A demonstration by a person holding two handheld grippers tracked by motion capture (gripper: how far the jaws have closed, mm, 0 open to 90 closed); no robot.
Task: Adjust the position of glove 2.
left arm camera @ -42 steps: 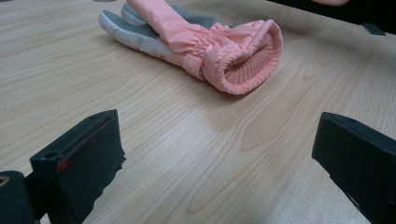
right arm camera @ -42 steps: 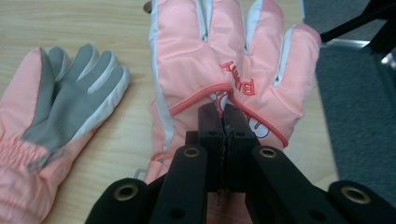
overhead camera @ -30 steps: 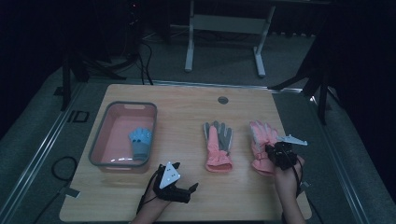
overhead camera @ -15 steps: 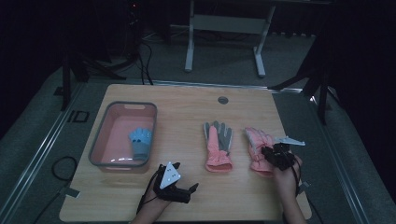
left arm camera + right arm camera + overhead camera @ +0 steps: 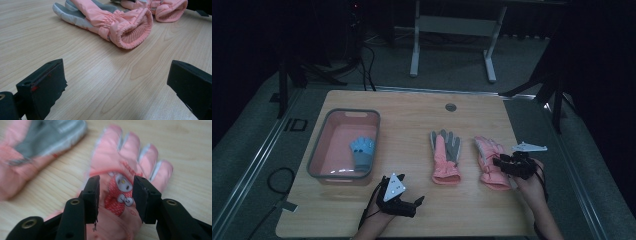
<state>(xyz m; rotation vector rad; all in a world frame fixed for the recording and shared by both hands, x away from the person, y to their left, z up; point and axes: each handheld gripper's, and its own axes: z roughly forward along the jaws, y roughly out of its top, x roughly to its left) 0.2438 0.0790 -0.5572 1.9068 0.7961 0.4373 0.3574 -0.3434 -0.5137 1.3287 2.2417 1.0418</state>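
- Right pink glove (image 5: 125, 192): lies flat at the table's (image 5: 412, 107) 4 o'clock, back up, cartoon patch showing, fingers pointing toward 12 o'clock.
- Right gripper (image 5: 115, 195): jaws partly spread, straddling the patch over the glove's back; whether they touch the fabric cannot be told. Step judged: the grasp.
- Next move calls for lowering and pinching fabric, then a carry toward 9 o'clock.
- Second pink glove (image 5: 445, 155): just beside, palm up.
- Left gripper (image 5: 408, 206): jaws spread wide, idle at 6 o'clock.
- Pink bin (image 5: 317, 150): at 9 o'clock, holds a blue glove (image 5: 362, 151).
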